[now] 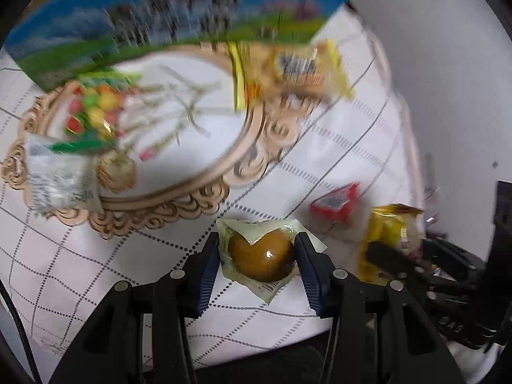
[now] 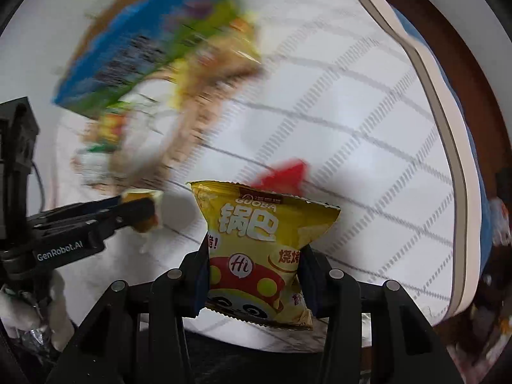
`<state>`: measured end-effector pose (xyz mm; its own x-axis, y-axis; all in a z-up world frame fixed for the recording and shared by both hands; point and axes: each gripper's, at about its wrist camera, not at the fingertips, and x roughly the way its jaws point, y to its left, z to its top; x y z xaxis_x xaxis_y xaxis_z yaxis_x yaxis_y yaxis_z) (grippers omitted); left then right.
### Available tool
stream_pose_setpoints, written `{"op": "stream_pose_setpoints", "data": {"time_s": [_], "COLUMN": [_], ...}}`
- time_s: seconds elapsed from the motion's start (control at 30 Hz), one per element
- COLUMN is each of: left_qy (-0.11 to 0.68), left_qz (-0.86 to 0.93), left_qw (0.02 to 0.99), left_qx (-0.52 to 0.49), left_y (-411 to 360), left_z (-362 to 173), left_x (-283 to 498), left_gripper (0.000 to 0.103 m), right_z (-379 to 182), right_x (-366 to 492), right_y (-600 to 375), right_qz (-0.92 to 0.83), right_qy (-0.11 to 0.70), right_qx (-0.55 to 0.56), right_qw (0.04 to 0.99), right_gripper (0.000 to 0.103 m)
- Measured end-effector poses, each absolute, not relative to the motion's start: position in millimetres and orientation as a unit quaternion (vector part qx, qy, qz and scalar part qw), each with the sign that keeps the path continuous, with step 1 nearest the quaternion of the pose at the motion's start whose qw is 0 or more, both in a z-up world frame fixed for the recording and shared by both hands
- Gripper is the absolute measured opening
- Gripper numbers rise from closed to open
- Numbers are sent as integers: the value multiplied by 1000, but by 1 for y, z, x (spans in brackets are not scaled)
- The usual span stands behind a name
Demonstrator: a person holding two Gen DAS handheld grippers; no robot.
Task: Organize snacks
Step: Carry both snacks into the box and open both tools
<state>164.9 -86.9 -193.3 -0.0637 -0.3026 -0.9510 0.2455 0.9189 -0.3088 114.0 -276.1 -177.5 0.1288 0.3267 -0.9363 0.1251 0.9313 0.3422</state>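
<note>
Several snacks already lie on the ornate tray [image 1: 204, 192], upper left of the left view. The left gripper [image 1: 260, 256] clamps a wrapped egg [image 1: 262, 256]; the right gripper [image 2: 256, 272] clamps a yellow packet [image 2: 259, 249]. A red packet [image 1: 336, 203] waits on the tablecloth [image 1: 336, 147].

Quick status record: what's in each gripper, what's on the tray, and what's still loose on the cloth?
left gripper: shut on egg pack
right gripper: shut on yellow bag
tray: ornate rim; candy bag and grey packet on its left side, yellow packet over its far rim
box: blue-green, behind tray
loose on cloth: red packet
image quality: background blurred
</note>
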Motion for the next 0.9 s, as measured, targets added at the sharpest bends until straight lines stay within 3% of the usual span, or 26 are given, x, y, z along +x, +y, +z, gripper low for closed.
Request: {"op": "stream_pose_setpoints", "data": {"time_s": [0.37, 0.6, 0.9], "left_qy": [604, 637, 704], "left_qz": [-166, -102, -54], "left_qw": [778, 763, 708], "left_qx": [-52, -44, -16], "left_y": [3, 36, 44], "left_z": [-61, -77, -149], "left_x": [276, 367, 419], "left_gripper": [44, 44, 48], "right_z": [-67, -68, -134], "right_x": [253, 356, 401], "right_y": [-222, -171, -126], "right_qz": [162, 172, 179], "right_qy": [549, 551, 601], "right_qx": [133, 95, 81], "right_qw": [809, 811, 775], "right_gripper": [49, 49, 49]}}
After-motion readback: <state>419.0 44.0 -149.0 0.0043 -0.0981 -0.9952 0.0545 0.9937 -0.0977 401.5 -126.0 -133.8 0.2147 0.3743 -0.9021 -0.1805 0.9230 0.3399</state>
